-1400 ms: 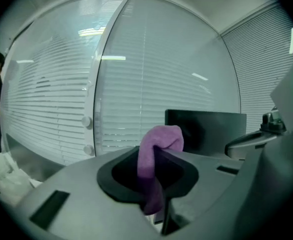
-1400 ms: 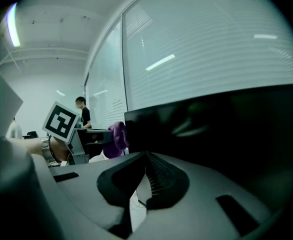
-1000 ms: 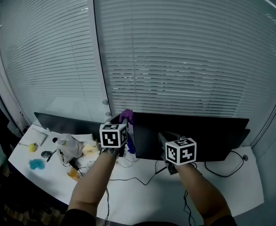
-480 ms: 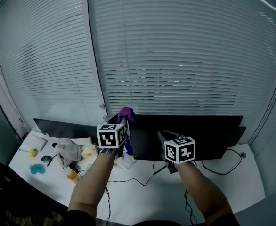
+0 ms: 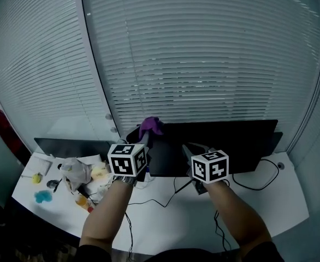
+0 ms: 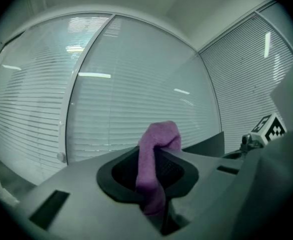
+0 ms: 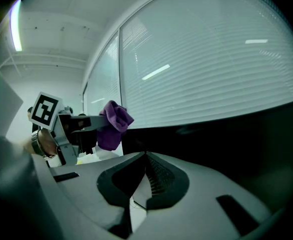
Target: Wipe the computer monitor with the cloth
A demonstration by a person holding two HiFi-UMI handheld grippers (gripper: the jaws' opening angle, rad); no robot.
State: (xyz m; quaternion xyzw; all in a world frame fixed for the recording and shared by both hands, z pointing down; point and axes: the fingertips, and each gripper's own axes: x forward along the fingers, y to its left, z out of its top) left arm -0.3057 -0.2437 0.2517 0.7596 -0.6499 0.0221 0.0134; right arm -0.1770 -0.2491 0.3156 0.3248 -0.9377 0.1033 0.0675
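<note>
Cloth (image 5: 150, 127), purple and bunched, is pinched between the jaws of the left gripper (image 5: 144, 142) and held up at the top left corner of the monitor (image 5: 225, 146). From where I stand I cannot say whether it touches the edge or hangs just off it. The monitor is a wide black slab whose long axis runs left to right across the white desk (image 5: 269, 206), so nearly all of its dark face lies to the right of the cloth and below it; my guess is the wipe has to travel rightward and down along that length. The left gripper is the nearer one for that, being at the corner already. The right gripper (image 5: 190, 150) is low in front of the middle of the monitor, its jaws drawn together at the tips with nothing between them. By count: one cloth, two grippers, one monitor in front of the person, and a second dark panel (image 5: 67, 146) farther left. Closed blinds (image 5: 203, 64) fill the window behind, and a few cables (image 5: 154, 203) trail over the desk.
</note>
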